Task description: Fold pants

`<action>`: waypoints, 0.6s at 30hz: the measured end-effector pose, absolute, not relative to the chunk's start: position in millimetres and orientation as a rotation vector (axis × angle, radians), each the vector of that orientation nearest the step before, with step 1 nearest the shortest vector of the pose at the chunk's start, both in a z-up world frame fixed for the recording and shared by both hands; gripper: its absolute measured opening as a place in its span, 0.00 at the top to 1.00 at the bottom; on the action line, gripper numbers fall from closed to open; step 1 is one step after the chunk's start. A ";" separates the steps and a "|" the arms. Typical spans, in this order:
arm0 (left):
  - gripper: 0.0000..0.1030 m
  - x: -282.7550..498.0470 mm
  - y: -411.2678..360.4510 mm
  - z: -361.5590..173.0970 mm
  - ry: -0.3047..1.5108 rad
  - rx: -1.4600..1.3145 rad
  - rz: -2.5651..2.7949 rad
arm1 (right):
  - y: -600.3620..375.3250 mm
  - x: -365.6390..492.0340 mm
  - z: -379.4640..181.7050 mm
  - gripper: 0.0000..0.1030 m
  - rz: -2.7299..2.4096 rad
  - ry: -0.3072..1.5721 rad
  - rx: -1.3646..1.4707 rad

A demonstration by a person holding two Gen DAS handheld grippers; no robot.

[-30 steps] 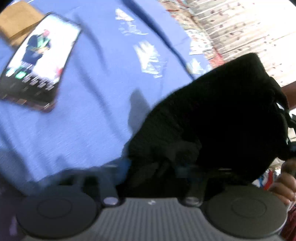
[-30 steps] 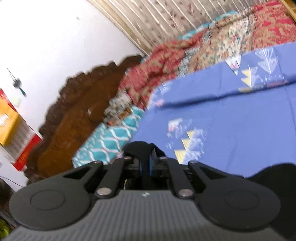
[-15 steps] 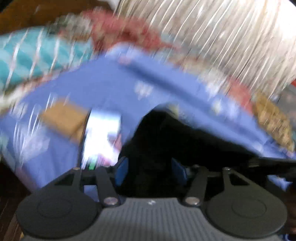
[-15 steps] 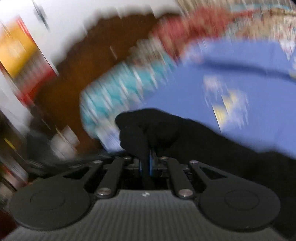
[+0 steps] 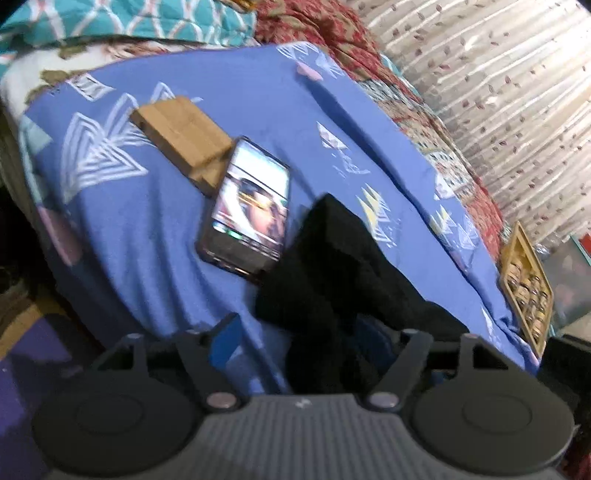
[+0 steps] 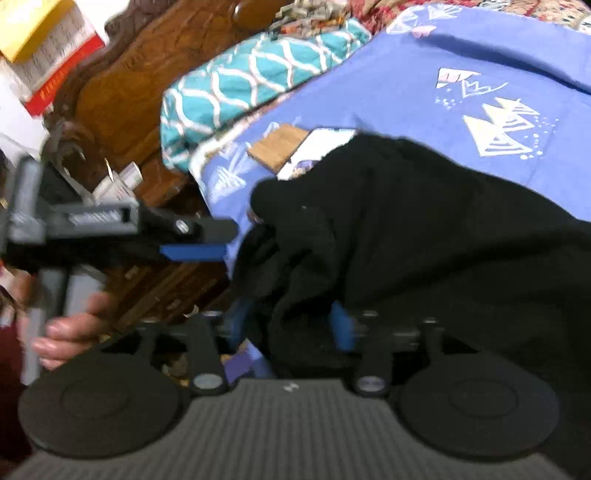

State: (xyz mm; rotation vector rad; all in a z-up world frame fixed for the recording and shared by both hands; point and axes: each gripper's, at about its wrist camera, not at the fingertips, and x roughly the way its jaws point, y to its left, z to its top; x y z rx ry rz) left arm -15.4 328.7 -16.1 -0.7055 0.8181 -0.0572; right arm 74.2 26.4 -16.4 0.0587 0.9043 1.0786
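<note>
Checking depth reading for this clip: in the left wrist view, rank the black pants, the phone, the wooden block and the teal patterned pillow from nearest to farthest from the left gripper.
1. Black pants: between the left gripper's open fingers.
2. Phone: just beyond, left of the pants.
3. Wooden block: behind the phone, upper left.
4. Teal patterned pillow: top edge, past the blue bedsheet.

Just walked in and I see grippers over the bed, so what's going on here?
A person is folding black pants on a bed covered by a blue sheet. Both the left gripper and right gripper have just been opening, with dark cloth lying loose between their jaws. A lit phone and a wooden stand lie beside the pants.
</note>
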 end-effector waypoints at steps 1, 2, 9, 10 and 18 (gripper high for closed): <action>0.23 -14.9 325.2 -16.5 0.819 -0.704 -0.069 | 17.8 74.6 -8.4 0.46 1.072 0.876 0.083; 0.22 -15.2 322.6 -17.1 0.819 -0.702 -0.077 | 7.9 75.1 0.7 0.46 1.062 0.839 0.112; 0.21 -10.1 320.2 -27.1 0.849 -0.749 -0.071 | 4.4 109.6 18.6 0.87 0.967 0.825 0.243; 0.20 -10.3 320.7 -27.1 0.845 -0.754 -0.073 | 15.7 112.3 9.9 0.89 0.956 0.860 0.218; 0.08 -0.1 316.5 -33.6 0.873 -0.775 -0.072 | 94.6 62.3 -35.8 0.92 1.126 0.953 -0.110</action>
